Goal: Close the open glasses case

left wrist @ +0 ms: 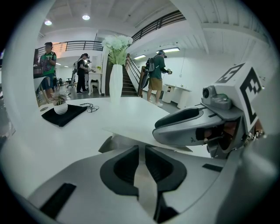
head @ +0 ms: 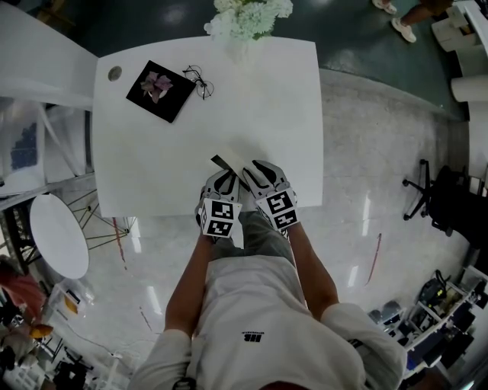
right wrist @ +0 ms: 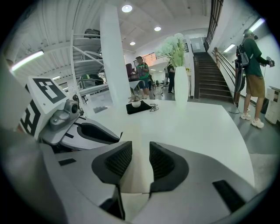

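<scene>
The glasses case is a flat white thing with a dark edge, lying near the front edge of the white table. In the left gripper view its white lid slants just beyond my jaws, with a shadow under it. My left gripper and right gripper sit side by side at the case's near end. Both pairs of jaws stand close together, and I see nothing clearly pinched between them. Whether either tip touches the case is hidden.
At the table's far left a black cloth carries a small plant, with wire-frame glasses beside it. A vase of white flowers stands at the far edge. A round white stool is at the left and an office chair at the right.
</scene>
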Demonstrator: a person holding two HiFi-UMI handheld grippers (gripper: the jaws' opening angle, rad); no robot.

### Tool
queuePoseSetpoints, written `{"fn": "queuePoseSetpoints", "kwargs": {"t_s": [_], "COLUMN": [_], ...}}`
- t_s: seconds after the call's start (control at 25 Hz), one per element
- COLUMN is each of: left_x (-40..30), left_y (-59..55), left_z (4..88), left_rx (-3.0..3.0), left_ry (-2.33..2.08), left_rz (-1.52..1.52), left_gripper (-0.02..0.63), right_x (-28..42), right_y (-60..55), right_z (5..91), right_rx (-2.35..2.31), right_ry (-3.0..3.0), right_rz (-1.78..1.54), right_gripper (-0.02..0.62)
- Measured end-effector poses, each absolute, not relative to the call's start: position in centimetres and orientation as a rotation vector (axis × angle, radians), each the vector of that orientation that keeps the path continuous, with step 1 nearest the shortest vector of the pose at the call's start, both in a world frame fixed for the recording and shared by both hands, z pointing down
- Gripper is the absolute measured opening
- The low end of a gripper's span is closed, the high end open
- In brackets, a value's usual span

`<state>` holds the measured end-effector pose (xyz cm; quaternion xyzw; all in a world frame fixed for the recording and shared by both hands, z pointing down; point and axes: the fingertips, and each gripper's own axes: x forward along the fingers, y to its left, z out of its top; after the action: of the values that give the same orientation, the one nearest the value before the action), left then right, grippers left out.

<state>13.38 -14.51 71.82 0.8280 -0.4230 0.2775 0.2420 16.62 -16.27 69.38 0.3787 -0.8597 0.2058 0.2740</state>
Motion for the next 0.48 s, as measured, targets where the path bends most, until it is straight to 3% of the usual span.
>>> {"fn": "queuePoseSetpoints", "kwargs": {"t_s": [0.48], "left_x": [12.73], "left_y": [-13.76], "left_z": [72.32], "left_rx": [2.254], "left_ry": [-1.159], "left_rz": [0.765], "left_gripper": [0.060], "right_x": [16.04], "right_y": [-15.57], "right_z": [69.61], "right_rx": [1.012], "right_ry": [-2.305], "right_rz": [0.543], "right_gripper": [0.124]}}
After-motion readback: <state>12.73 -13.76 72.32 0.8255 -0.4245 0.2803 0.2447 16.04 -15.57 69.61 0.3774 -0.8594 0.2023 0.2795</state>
